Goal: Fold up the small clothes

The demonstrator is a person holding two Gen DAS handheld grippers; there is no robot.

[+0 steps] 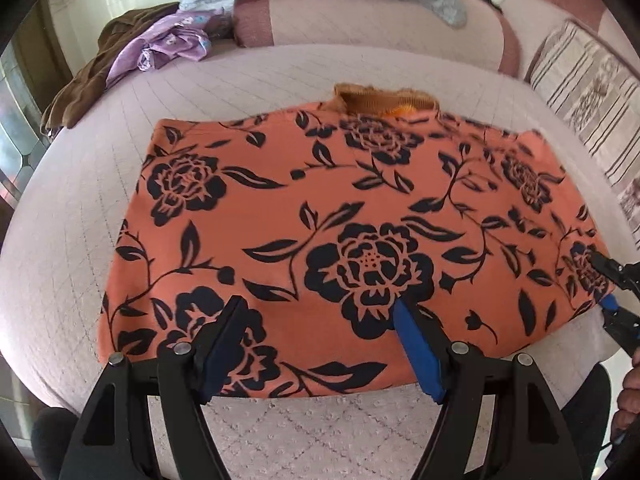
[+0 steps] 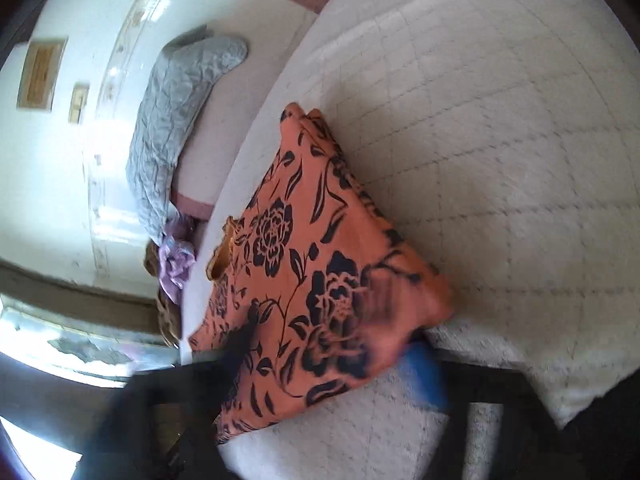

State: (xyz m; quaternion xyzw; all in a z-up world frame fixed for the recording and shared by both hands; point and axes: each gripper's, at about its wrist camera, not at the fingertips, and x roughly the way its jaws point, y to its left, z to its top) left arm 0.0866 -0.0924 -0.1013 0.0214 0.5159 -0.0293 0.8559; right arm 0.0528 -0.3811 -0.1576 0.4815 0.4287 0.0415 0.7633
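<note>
The left gripper (image 1: 320, 320) hangs just over the near hem of the orange floral garment (image 1: 332, 216), its blue-padded jaws spread wide with nothing between them but the cloth lying flat beneath. The garment is spread on the pale quilted bed cover (image 1: 80, 220), stretching away ahead of that gripper, neckline at the far edge. To its right, the right gripper (image 1: 600, 280) sits at the garment's near right corner; in its own blurred view the jaws appear to straddle that corner (image 2: 400, 344), one finger above and one below, though whether they pinch it I cannot tell. Far ahead-left lie a brown and a purple garment (image 1: 160, 44).
</note>
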